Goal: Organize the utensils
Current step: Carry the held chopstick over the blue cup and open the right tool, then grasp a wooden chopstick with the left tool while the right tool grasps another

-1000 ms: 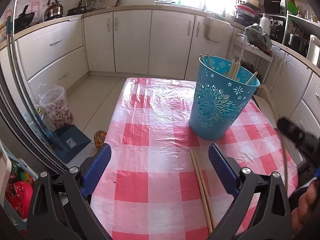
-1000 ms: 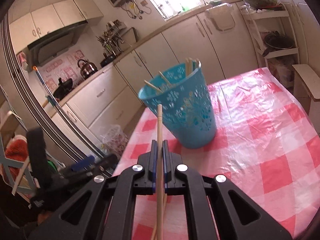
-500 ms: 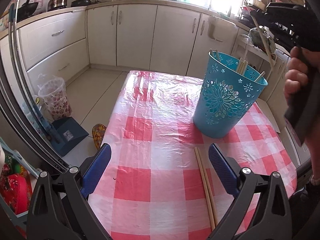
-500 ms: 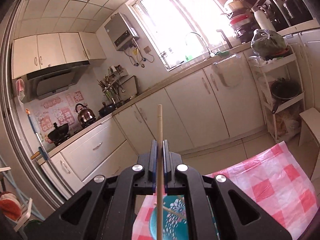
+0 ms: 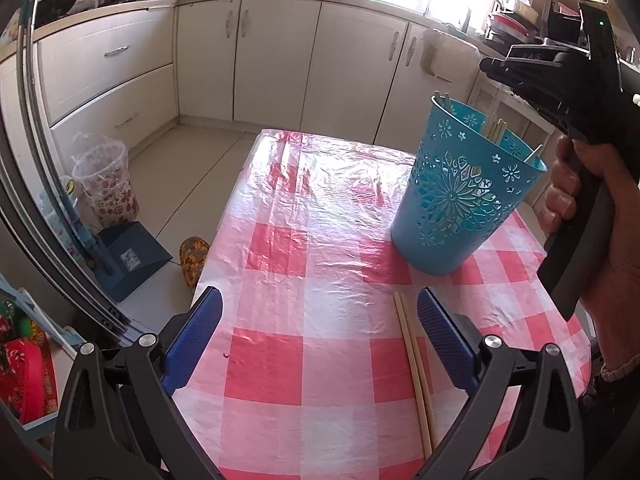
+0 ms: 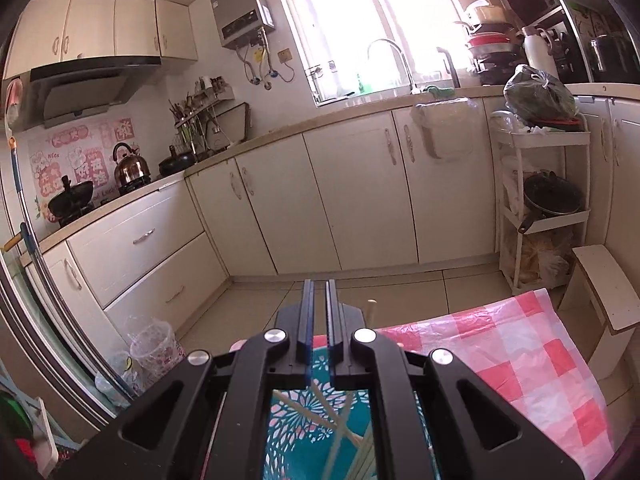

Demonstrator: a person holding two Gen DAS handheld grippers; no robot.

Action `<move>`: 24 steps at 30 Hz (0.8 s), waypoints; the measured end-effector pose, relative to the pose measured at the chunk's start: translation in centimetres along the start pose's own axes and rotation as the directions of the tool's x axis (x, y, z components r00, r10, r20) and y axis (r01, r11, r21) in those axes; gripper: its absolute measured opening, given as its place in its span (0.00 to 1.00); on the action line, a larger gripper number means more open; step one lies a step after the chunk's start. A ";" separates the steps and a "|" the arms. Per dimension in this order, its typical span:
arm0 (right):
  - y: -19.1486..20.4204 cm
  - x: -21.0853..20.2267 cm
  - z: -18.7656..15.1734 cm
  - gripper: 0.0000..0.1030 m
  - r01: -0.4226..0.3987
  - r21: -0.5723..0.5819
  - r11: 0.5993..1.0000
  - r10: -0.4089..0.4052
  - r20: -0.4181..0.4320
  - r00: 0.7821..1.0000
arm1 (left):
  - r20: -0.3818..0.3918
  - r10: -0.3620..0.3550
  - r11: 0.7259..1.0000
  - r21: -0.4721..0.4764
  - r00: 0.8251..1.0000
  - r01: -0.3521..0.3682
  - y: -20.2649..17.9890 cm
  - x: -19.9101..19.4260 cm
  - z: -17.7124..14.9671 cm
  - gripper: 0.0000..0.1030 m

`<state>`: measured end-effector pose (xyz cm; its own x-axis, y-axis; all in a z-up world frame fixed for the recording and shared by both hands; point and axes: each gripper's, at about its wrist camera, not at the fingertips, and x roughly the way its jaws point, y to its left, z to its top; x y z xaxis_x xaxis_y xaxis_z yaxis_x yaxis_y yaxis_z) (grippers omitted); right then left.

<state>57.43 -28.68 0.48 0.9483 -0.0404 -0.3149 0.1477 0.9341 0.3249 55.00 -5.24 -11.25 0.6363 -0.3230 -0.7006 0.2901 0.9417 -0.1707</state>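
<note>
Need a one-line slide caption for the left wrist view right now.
Open left gripper over the checked tablecloth, two chopsticks lying between its fingers, blue holder beyond.

Tablecloth [image 5: 320,240] open left of bin [image 5: 460,200]; chopsticks [image 5: 414,364] lie betw. left fingers [image 5: 200,332].

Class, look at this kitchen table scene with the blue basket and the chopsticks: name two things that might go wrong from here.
1. The right tool hangs just above the blue basket, where chopstick ends stick out past the rim; dropping lower might knock them or tip the basket.
2. Two loose chopsticks lie on the crinkled plastic tablecloth beside the right-hand finger of the open left tool; a grab may catch only one, or roll them away.
</note>
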 end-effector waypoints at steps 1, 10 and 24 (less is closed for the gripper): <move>0.0 -0.2 -0.2 0.06 -0.006 -0.002 1.000 0.006 -0.005 1.000 | 0.003 0.002 1.000 0.001 1.000 -0.002 0.0 -0.1 0.0 0.91; -0.6 -8.1 -3.4 0.29 -0.027 -0.018 0.999 0.027 0.010 1.000 | 0.003 0.012 0.999 0.035 1.000 -0.012 -1.0 -1.0 -0.2 0.91; -5.8 -9.2 -13.7 0.45 0.133 0.078 0.988 -0.103 -0.315 0.943 | 0.022 0.013 0.995 0.098 1.000 -0.015 -2.7 -3.5 -1.4 0.91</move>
<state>44.05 -28.85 -10.71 0.7908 -0.0220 -0.6117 0.2944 0.8899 0.3485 51.00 -6.49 -9.38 0.6556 -0.3130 -0.6872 0.3493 0.9325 -0.0916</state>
